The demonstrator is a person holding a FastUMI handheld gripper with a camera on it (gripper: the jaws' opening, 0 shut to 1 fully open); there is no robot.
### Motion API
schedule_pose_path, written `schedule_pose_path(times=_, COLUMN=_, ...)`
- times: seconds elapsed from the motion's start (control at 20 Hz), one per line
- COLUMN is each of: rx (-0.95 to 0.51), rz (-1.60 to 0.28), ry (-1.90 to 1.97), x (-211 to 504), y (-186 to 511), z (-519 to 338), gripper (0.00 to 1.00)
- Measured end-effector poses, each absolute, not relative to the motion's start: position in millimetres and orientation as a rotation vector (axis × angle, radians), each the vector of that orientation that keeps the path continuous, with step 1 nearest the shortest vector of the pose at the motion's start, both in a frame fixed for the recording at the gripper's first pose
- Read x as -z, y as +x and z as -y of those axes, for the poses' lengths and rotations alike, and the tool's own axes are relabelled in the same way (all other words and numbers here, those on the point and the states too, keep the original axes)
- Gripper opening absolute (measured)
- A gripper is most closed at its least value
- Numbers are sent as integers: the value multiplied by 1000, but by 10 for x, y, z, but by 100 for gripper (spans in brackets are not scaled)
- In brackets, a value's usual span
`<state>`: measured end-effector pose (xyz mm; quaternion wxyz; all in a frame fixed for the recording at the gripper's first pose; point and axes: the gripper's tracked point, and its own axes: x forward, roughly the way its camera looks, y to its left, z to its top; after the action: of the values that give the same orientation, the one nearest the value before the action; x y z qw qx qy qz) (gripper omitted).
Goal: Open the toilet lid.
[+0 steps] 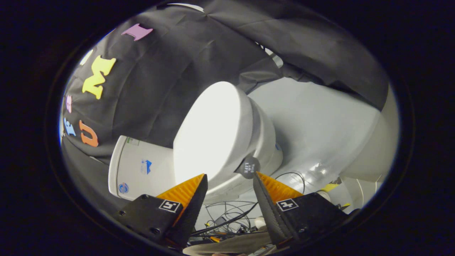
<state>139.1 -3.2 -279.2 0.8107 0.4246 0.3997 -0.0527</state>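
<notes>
The view is tilted sideways. A white toilet stands ahead with its lid (209,128) lying down flat on the bowl (265,138). A small dark round tag (247,167) sticks out from the lid's rim. The tank (138,170) sits behind the lid, beside one finger. My gripper (230,174) is open, and its fingertips reach the side rim of the lid. The rim and the tag lie just ahead of the gap, with the tag close to one fingertip (256,176). Neither finger presses on anything.
Grey floor (320,124) spreads beyond the bowl. A tangle of dark cables (227,213) lies on the floor below the fingers. A white wall or panel (376,149) rises at the floor's far side. Black booth cloth (170,71) hangs behind the toilet.
</notes>
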Motion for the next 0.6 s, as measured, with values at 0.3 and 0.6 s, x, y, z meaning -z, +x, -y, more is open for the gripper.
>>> schedule_pose_path(times=0.3, rx=125, rz=-856, ry=965, x=3120, y=1498, z=102, gripper=85)
schedule_pose_path(times=0.6, rx=89, rz=-836, ry=1058, x=3271, y=1694, z=-5, gripper=74)
